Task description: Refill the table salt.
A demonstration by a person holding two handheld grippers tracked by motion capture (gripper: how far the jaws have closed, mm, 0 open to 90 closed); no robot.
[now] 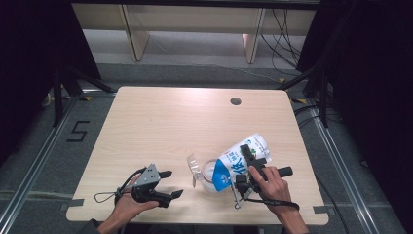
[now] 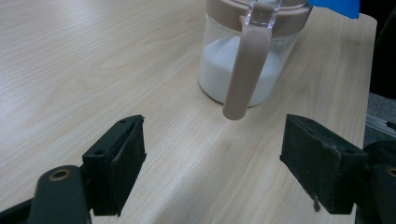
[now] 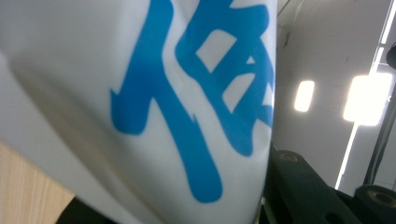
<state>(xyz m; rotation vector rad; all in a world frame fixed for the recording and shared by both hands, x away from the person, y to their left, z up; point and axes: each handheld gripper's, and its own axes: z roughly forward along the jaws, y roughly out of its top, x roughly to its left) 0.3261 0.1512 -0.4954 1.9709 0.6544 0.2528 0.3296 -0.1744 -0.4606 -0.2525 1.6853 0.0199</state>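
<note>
Nearest, the left gripper (image 1: 168, 184) sat idle, jaws apart. Beyond it, the right gripper (image 1: 249, 163) clamped a soft white bag (image 1: 241, 161) with blue lettering, tipped over a clear round jar (image 2: 243, 70) of white granules on the wooden table (image 1: 160, 122).

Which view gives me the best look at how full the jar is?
The left gripper view: the jar is close, its white contents visible through the clear wall. In the high view the tilted bag covers most of it.
</note>
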